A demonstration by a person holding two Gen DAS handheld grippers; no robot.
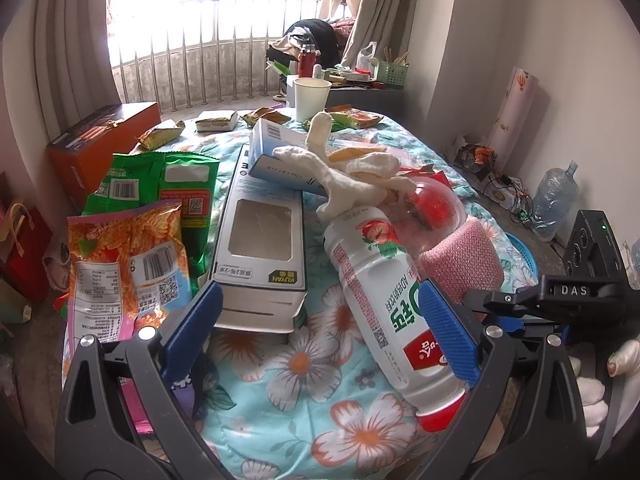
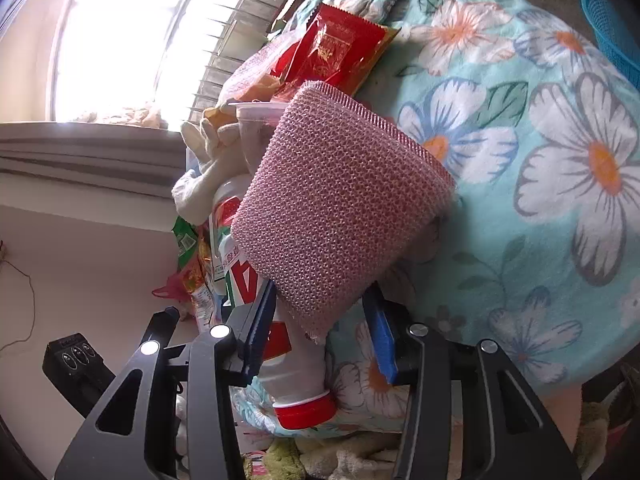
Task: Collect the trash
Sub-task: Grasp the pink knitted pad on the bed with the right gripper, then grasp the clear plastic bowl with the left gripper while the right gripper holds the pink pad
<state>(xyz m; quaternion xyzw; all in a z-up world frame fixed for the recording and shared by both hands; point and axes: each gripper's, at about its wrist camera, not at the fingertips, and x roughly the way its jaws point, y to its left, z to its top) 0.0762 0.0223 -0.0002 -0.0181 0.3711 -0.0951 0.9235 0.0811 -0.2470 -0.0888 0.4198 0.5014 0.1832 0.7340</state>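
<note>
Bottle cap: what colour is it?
Red; the bottle cap shows best in the right wrist view.

bright railed window (image 1: pixel 208 20), grey curtains (image 1: pixel 60 52), white wall (image 1: pixel 500 20)

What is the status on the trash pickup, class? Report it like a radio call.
Left tongs open, bottle between them, ungripped. Right tongs around pink scrubber; grip unclear. Glove on the bottle's far end.

Glove (image 1: pixel 352 176) atop bottle (image 1: pixel 384 280), btwn boxes.
</note>
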